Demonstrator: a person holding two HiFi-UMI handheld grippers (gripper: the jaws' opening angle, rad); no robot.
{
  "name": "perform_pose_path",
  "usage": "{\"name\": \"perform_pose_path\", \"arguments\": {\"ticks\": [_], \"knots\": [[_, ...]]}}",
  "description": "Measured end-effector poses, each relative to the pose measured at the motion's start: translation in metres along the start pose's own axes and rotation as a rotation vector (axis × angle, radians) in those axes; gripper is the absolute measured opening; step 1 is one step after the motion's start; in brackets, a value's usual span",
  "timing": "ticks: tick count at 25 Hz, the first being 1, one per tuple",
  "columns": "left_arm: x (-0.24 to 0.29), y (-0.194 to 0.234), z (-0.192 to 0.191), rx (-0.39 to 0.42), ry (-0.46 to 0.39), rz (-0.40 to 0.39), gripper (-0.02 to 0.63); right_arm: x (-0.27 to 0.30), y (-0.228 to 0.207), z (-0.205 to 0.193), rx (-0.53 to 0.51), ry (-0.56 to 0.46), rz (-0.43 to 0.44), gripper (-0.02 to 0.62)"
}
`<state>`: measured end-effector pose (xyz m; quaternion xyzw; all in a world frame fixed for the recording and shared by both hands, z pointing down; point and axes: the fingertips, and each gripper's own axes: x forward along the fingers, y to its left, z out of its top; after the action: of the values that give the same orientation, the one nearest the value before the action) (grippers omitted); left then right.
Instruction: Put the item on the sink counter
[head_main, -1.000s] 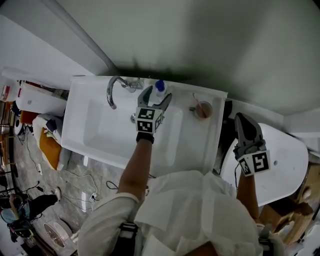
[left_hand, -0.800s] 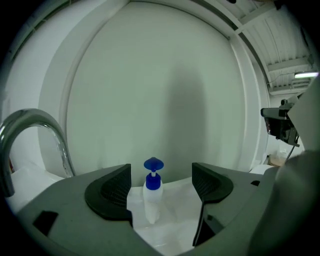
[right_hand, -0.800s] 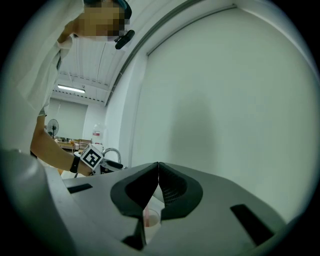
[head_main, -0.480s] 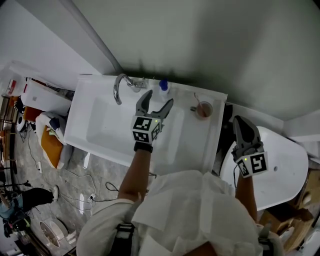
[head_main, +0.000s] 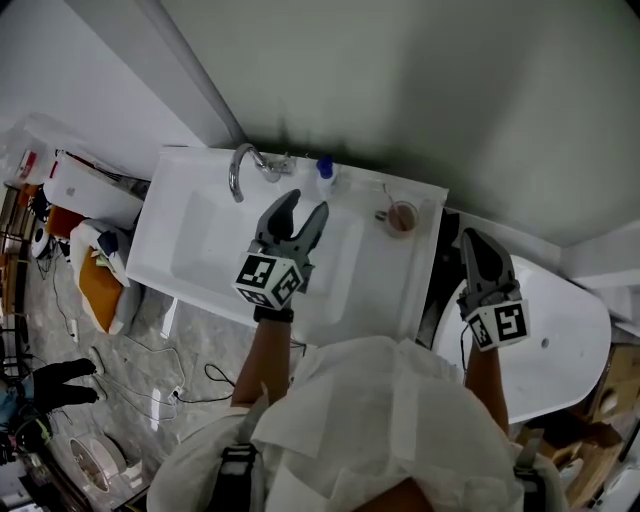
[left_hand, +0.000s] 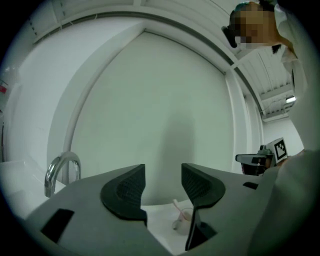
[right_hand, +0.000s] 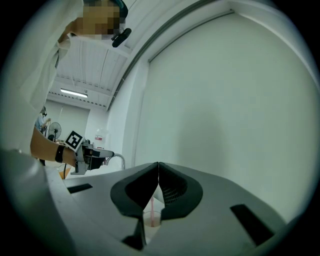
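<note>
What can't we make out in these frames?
Bottle label: head view, too small.
Cup contents: tiny in head view; shut right tongs cover most of it in right gripper view.
Sink mid-basin: head view, covered by left tongs, which have just been closing, nothing between them.
Floor clutter: cut by head view's left edge, dim.

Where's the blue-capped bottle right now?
Head view, upper middle: the blue-capped bottle stands on the sink counter's back edge, between the faucet (left) and the cup (right).

A small blue-capped bottle (head_main: 323, 172) stands upright on the sink counter's (head_main: 395, 280) back edge, beside the faucet (head_main: 236, 172).
</note>
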<state>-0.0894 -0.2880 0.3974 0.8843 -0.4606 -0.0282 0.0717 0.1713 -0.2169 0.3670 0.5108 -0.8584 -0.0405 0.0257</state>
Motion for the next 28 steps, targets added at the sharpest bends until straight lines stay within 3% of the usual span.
{"name": "perform_pose_path", "arguments": {"ticks": [3, 6, 9, 15, 19, 28], "knots": [[-0.015, -0.001, 0.011, -0.01, -0.06, 0.025, 0.153, -0.003, 0.002, 0.003, -0.002, -0.005, 0.005, 0.011], [-0.022, -0.008, 0.019, 0.049, -0.086, 0.018, 0.148, -0.006, 0.001, 0.004, -0.003, -0.007, -0.003, 0.011], [-0.028, -0.015, 0.029, 0.101, -0.109, 0.006, 0.089, -0.007, 0.001, 0.005, -0.005, -0.011, -0.009, 0.011], [-0.034, -0.027, 0.039, 0.123, -0.124, -0.008, 0.075, -0.012, -0.003, 0.008, -0.013, -0.022, -0.027, 0.011], [-0.04, -0.024, 0.035, 0.136, -0.111, 0.015, 0.026, -0.017, -0.013, 0.005, -0.026, -0.017, -0.08, 0.011], [-0.05, -0.021, 0.031, 0.158, -0.094, 0.051, 0.025, -0.03, -0.028, 0.008, -0.052, -0.017, -0.133, 0.009]]}}
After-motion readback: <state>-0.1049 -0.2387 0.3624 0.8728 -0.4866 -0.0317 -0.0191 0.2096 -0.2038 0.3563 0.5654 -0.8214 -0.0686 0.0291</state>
